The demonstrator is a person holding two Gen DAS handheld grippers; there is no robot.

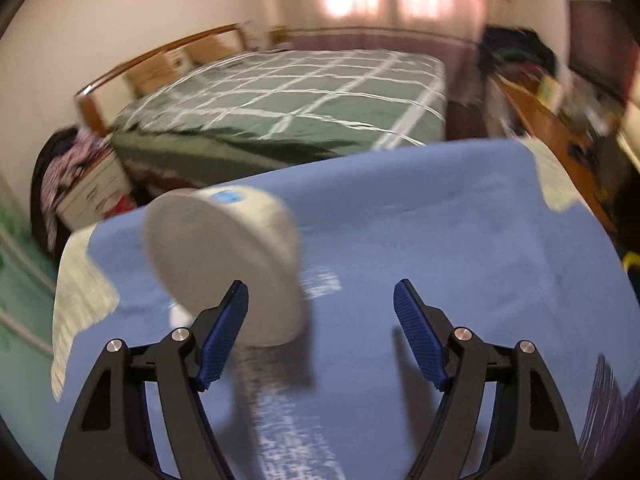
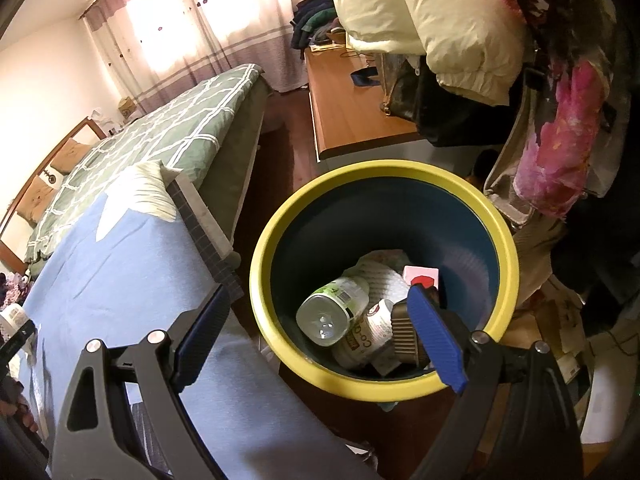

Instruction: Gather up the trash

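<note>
A white paper cup (image 1: 228,264) lies tipped on its side on the blue cloth (image 1: 420,240), blurred, its mouth toward the camera. My left gripper (image 1: 320,304) is open; the left fingertip overlaps the cup's rim and the right one is apart from it. My right gripper (image 2: 320,312) is open and empty above the yellow-rimmed blue bin (image 2: 276,240) standing on the floor beside the table. In the bin lie a clear plastic bottle (image 2: 332,312), a printed paper cup (image 2: 372,336), a red-and-white carton (image 2: 420,276) and crumpled wrappers. The white cup also shows at the far left of the right wrist view (image 2: 12,314).
A bed with a green checked cover (image 1: 288,96) stands beyond the table. A wooden desk (image 2: 348,108) with piled clothes (image 2: 440,28) is behind the bin. A pale cloth (image 2: 140,196) lies under the blue one at the table corners. Dark wooden floor surrounds the bin.
</note>
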